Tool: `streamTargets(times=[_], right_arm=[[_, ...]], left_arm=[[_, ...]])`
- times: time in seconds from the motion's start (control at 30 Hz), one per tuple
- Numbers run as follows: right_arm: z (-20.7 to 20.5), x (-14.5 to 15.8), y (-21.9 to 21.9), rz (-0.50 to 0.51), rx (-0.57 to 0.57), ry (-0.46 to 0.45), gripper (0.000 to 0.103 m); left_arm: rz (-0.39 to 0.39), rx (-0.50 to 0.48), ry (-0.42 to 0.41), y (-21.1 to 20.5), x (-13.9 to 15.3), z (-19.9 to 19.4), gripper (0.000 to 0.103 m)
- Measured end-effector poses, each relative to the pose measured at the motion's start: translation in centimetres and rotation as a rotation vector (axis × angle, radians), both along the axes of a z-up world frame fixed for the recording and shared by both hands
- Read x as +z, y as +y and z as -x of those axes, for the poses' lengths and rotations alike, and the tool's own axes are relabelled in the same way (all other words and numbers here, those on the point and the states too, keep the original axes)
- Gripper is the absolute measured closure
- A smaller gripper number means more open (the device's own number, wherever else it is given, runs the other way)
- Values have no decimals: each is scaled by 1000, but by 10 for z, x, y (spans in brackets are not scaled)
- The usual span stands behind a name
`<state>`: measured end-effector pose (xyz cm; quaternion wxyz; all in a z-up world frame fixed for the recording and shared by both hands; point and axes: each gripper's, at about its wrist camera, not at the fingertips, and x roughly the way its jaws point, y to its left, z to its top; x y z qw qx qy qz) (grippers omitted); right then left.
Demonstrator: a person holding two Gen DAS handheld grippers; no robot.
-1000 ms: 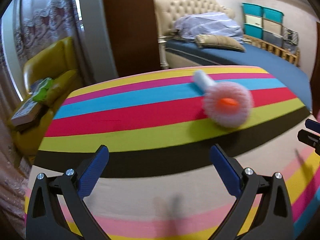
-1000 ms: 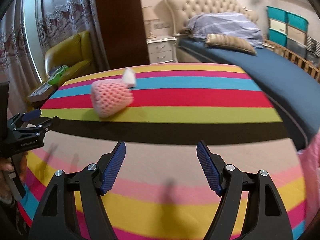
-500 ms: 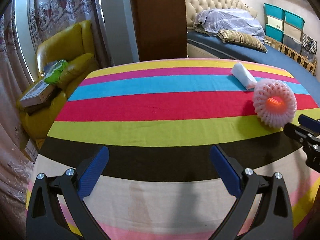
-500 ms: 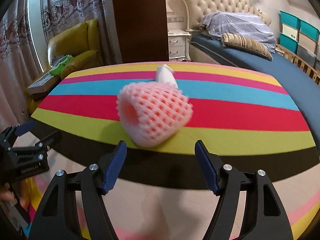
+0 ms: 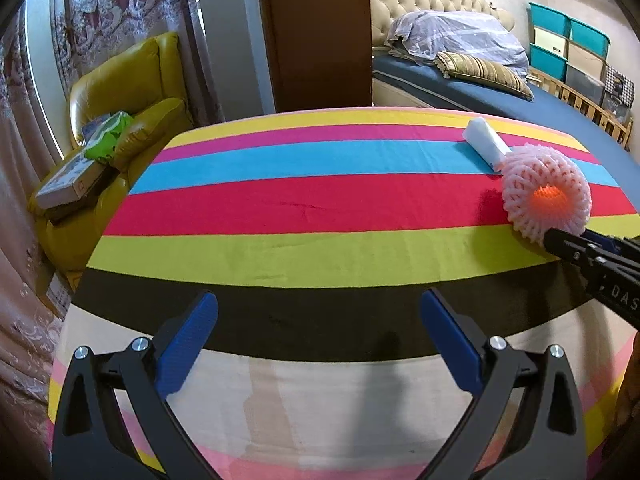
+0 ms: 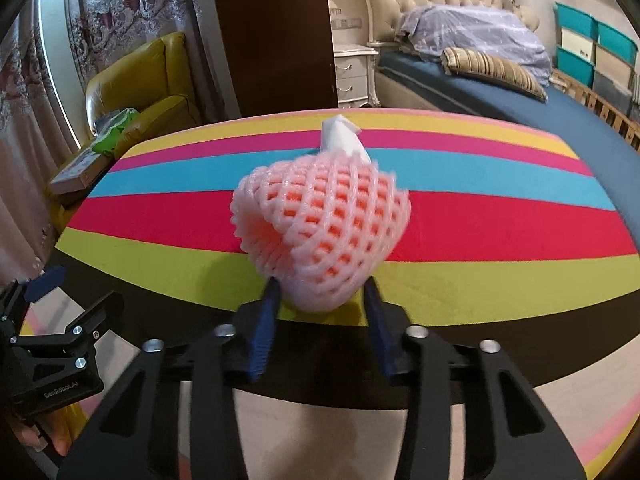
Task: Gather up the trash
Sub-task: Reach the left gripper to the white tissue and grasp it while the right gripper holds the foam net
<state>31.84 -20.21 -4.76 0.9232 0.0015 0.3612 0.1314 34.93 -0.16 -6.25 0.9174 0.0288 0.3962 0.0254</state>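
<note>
The right tool (image 6: 320, 308) has just been closing its jaws, and the pink foam fruit net (image 6: 322, 226) sits right between them now, blue pads (image 6: 262, 328) pressing its near end from both sides. The net rests on the striped surface (image 6: 500, 224), across the red and lime bands, open mouth turned left. Just behind it, on the far side, lies a white foam roll (image 6: 342, 138), touching the net. Over to the left, the left tool (image 5: 320, 344) hangs wide open, nothing between its pads, the net well off to its right.
</note>
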Motion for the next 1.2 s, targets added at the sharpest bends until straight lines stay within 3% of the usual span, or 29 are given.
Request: streamTargets(times=[0.17,0.37,0.63,0.83,1.03,1.2], right_arm=[[4,3,-2,4,5,-35,80],[17,7,-14,33,-3,-87,82],[30,9,-67,13,-70,-102,82],[29,9,-113,13,-142,-114,82],[20,11,-161,18,-219,-123,82],[13,7,-195,-78,-276,-95,82]], left_arm=[[4,4,9,1,-2,0,5],[-17,-1,-2,-5,-2,2,5],[-99,-49,-12,-27,-2,4,5],[42,-139,57,-61,-9,-13,5],[70,-180,69,-119,-10,-46,5],[120,-174,85,-152,-12,-71,5]])
